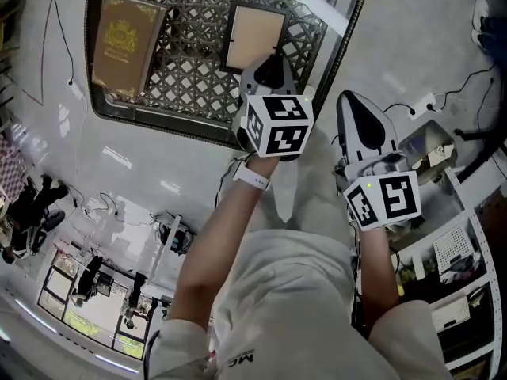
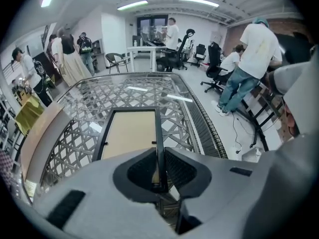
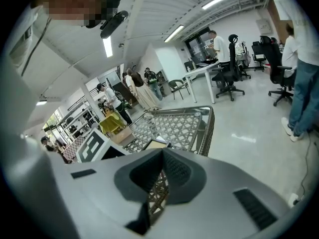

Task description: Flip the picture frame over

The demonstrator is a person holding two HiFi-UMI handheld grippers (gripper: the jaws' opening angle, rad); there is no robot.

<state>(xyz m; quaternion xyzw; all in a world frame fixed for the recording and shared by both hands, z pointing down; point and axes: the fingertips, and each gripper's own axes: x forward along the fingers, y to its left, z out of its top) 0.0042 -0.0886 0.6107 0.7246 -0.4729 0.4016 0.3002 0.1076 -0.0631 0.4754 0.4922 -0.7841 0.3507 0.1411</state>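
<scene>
The picture frame lies on the lattice glass table with its tan backing up inside a black border. My left gripper stands over the frame's near right corner, pointing steeply down. In the left gripper view the black right rail of the frame runs straight in between the pads, and my left gripper is shut on that rail. My right gripper hovers off the table's near right side over the floor. In its own view my right gripper is shut, with nothing between its pads.
A brown book with a gold emblem lies on the table's left part. The table's dark rim runs along the right of the frame. Cables and a power strip lie on the floor, white shelving stands right, and several people stand behind.
</scene>
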